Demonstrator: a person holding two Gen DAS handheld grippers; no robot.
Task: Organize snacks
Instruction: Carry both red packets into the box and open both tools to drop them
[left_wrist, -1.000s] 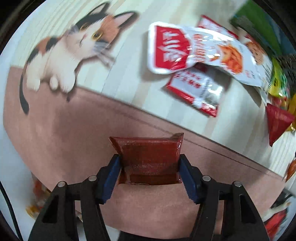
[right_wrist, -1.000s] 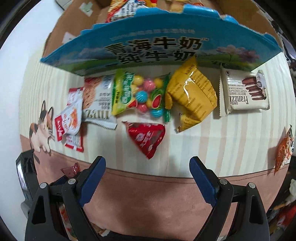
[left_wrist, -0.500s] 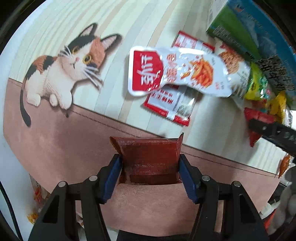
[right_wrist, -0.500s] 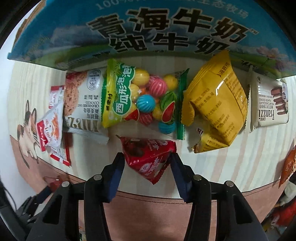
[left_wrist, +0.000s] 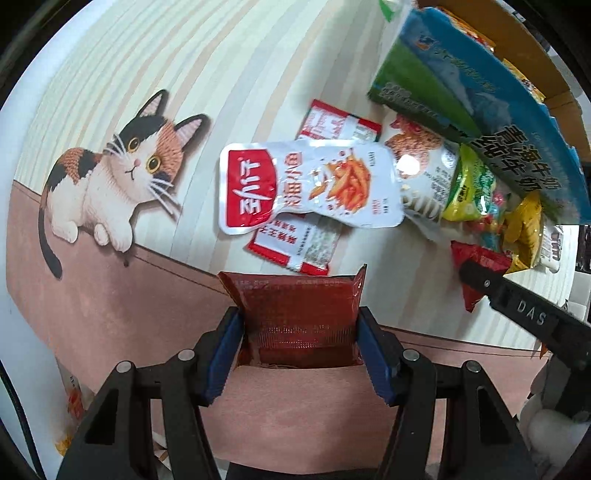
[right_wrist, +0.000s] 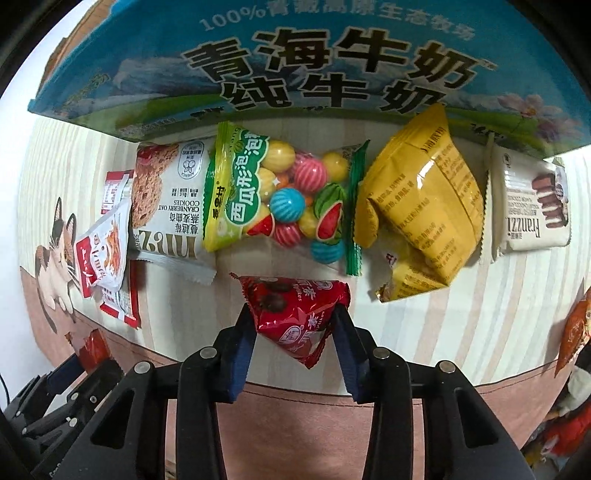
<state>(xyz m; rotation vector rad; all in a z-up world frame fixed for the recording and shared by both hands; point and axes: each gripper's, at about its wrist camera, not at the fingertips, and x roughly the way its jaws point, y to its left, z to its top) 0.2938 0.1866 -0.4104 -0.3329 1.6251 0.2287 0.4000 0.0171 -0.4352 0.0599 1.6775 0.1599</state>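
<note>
We've got the right gripper (right_wrist: 295, 325) fingers pinched on the red triangular candy pack (right_wrist: 295, 314) on the tabletop (right_wrist: 480, 317), left gripper (left_wrist: 301, 332) clamping a dark-red sachet (left_wrist: 295, 306)—slick foil could slip when lifted.

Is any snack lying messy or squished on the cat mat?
Yes. The white fish-snack pouch lies crooked across a red-and-white packet, covering its middle. The yellow bag beside the gumball bag looks crumpled. Nothing has spilled.
</note>
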